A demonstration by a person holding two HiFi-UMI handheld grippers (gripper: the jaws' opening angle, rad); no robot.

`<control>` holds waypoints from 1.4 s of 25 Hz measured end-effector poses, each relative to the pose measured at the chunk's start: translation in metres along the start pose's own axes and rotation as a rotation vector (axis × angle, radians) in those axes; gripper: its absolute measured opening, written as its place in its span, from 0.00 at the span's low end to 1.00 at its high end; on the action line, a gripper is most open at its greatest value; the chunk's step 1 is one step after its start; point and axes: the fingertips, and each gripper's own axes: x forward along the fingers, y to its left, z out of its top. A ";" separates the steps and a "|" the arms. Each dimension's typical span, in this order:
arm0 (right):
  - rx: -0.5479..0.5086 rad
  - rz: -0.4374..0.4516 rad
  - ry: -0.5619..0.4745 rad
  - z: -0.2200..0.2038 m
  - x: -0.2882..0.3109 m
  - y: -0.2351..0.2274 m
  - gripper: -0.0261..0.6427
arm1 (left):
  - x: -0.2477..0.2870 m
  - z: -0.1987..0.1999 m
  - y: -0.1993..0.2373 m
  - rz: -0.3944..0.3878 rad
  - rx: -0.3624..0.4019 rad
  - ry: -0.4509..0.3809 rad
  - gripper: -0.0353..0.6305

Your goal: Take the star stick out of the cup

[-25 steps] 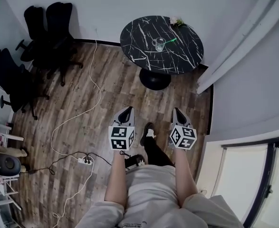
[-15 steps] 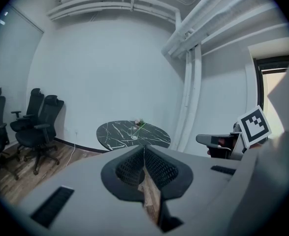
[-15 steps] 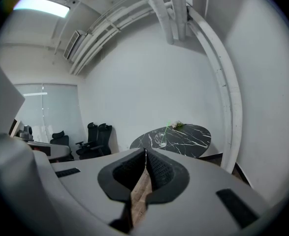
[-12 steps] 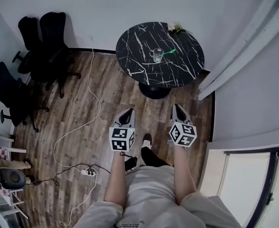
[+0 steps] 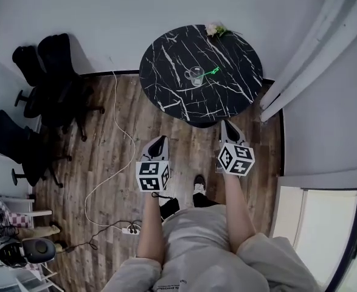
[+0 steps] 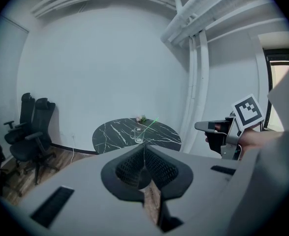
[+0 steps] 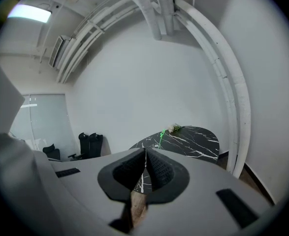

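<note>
On the black table (image 5: pixel 166 59), well ahead, the stick (image 5: pixel 213 72) leans in the cup (image 5: pixel 196 76), its star too small to see; left gripper (image 5: pixel 159 143) and right gripper (image 5: pixel 228 129) empty, jaws pressed together.

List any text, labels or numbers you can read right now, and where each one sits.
No readable text.
Print on the shirt hem: too small to read.
On the left hand-held gripper and right hand-held gripper: black-and-white square marker patterns only, no letters or digits.
On the cup and table: no label visible.
</note>
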 end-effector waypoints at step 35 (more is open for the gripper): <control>-0.062 -0.059 0.046 0.031 0.222 0.002 0.09 | 0.247 0.097 0.103 -0.197 0.012 0.005 0.09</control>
